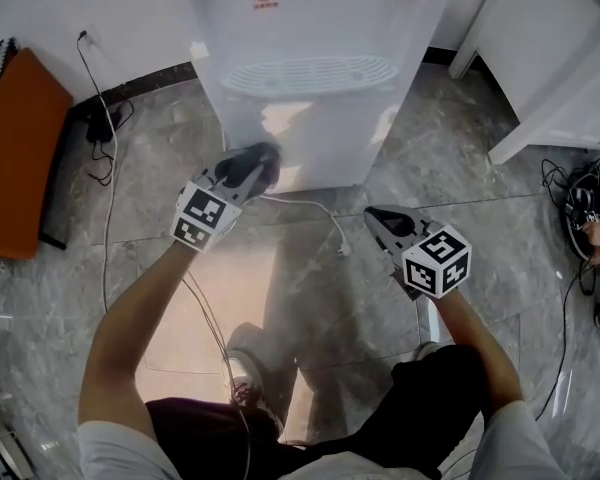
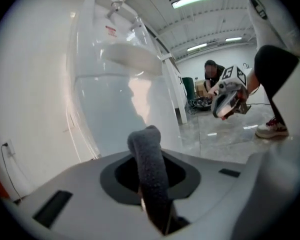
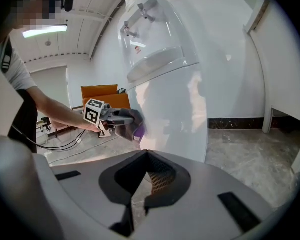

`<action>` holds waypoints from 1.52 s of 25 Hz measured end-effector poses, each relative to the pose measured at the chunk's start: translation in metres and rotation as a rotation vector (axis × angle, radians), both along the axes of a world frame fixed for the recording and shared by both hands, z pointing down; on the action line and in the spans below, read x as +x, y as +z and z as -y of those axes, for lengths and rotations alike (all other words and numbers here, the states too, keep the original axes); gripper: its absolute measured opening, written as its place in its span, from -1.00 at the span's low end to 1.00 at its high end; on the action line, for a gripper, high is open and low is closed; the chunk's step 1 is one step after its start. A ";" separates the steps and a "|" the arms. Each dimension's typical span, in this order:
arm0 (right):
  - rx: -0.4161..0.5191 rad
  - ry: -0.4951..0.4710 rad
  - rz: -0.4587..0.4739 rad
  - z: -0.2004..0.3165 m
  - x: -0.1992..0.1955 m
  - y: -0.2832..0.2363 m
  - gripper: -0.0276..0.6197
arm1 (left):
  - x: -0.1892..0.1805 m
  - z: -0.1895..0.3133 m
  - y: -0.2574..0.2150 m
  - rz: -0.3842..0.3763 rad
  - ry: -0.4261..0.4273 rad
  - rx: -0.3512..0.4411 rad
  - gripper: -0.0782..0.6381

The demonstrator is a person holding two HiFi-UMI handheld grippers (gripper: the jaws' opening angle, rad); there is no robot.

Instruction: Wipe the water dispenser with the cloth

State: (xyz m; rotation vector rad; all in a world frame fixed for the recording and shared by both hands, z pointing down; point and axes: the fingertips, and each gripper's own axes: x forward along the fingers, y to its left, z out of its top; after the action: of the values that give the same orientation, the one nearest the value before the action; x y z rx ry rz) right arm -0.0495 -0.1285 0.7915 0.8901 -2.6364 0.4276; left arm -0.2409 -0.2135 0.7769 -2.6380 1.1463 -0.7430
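Grey marble floor [image 1: 430, 168] surrounds the white water dispenser [image 1: 310, 68]. My left gripper [image 1: 252, 166] pinches a grey cloth [image 2: 149, 159] in its fingers against the lower front. My right gripper [image 1: 378, 216] hangs aside, fingers closed, empty. Wiping seems underway, with much left to do.

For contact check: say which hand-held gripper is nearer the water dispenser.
Left. The left hand-held gripper holds the cloth at the water dispenser's lower front; the right hand-held gripper is apart, over the floor.
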 end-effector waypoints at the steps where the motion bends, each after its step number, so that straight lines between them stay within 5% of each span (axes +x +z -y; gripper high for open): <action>1: 0.004 0.001 0.005 0.001 0.000 -0.001 -0.89 | 0.000 0.000 -0.015 -0.018 0.006 0.029 -0.58; 7: 0.110 0.011 -0.055 0.009 0.015 -0.020 -0.89 | 0.004 -0.007 -0.089 -0.026 -0.011 0.218 -0.58; 16: 0.238 0.122 -0.070 0.005 0.076 -0.129 -0.89 | 0.012 -0.040 -0.133 0.054 -0.031 0.159 -0.58; 19: 0.228 0.176 -0.009 0.008 0.091 -0.194 -0.89 | -0.003 -0.058 -0.177 -0.066 -0.170 0.125 -0.58; 23: 0.269 0.146 -0.047 0.004 0.094 -0.294 -0.89 | -0.023 -0.087 -0.241 -0.143 -0.361 0.075 -0.58; 29: 0.327 0.169 -0.082 0.006 0.096 -0.467 -0.89 | -0.001 -0.111 -0.411 -0.256 -0.381 0.114 -0.57; 38: 0.429 0.171 -0.119 0.005 0.130 -0.722 -0.89 | 0.025 -0.120 -0.660 -0.204 -0.436 0.211 -0.57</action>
State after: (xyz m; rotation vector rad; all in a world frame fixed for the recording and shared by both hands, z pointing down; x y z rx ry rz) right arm 0.0809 -0.1334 0.0699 1.2315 -2.5922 -0.1607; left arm -0.2160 -0.0933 0.1171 -2.3536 1.7821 -0.3873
